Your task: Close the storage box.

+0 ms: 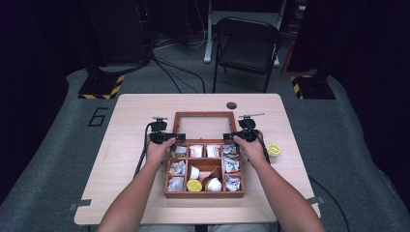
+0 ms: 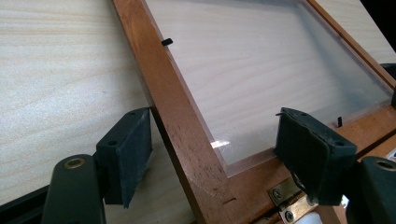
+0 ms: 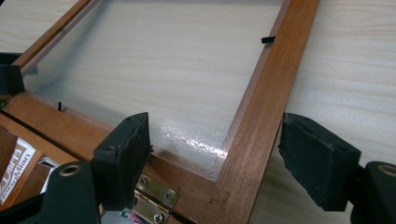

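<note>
High view showed a wooden box (image 1: 204, 192) near the middle of the counter (image 1: 130, 193), its lid (image 1: 205, 115) swung open and lying flat on the counter beyond the compartments. That lid was a wooden frame around a clear pane, joined to the box by brass hinges (image 3: 154, 196). The left tool (image 1: 167, 137) sat at the lid's left side rail near the hinge edge, and the right tool (image 1: 238, 136) sat at the right side rail.

Left tool view had its jaws apart, straddling the left rail (image 2: 184, 126); 1 pad stood just beside the rail's outer edge, the other over the pane, and whether either touched the wood could not be told. Right tool view had its jaws apart likewise, 1 on each side of the right rail (image 3: 261, 116), clear of the wood.

Compartments held small cups (image 1: 196, 151) and crumpled packets (image 1: 178, 167). 1 yellow-lidded cup (image 1: 273, 150) stood on the counter just right of the right hand (image 1: 251, 150). A chair (image 1: 246, 43) stood beyond the counter.
</note>
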A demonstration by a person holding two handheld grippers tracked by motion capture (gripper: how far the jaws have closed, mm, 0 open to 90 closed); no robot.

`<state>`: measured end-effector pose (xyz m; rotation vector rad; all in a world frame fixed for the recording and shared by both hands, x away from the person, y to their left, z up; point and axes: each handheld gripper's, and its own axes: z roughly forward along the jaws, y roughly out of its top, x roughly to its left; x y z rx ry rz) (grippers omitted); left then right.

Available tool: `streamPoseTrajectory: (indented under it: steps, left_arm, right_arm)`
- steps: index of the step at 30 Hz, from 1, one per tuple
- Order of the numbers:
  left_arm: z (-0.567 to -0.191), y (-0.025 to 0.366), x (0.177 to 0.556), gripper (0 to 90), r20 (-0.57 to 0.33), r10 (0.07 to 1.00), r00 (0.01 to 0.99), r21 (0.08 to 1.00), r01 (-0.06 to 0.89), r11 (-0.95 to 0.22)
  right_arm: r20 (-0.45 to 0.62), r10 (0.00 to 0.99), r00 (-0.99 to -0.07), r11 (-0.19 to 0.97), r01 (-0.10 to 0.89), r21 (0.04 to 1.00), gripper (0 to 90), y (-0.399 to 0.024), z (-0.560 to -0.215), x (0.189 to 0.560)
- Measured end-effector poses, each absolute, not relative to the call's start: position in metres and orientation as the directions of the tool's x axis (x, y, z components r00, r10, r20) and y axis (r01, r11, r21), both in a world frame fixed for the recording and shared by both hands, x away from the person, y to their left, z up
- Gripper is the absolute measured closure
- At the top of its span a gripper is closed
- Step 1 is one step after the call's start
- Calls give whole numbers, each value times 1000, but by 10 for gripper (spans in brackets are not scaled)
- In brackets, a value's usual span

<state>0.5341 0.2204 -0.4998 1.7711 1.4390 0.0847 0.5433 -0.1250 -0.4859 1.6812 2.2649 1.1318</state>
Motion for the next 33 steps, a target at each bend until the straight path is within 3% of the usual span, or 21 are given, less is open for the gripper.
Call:
streamPoseTrajectory:
  steps: [33]
  left_arm:
    - [-503,219,537,247,-457,819,346,618,786,14]
  right_arm:
    - [394,842,-370,78,805,588,226,-126,-494,553]
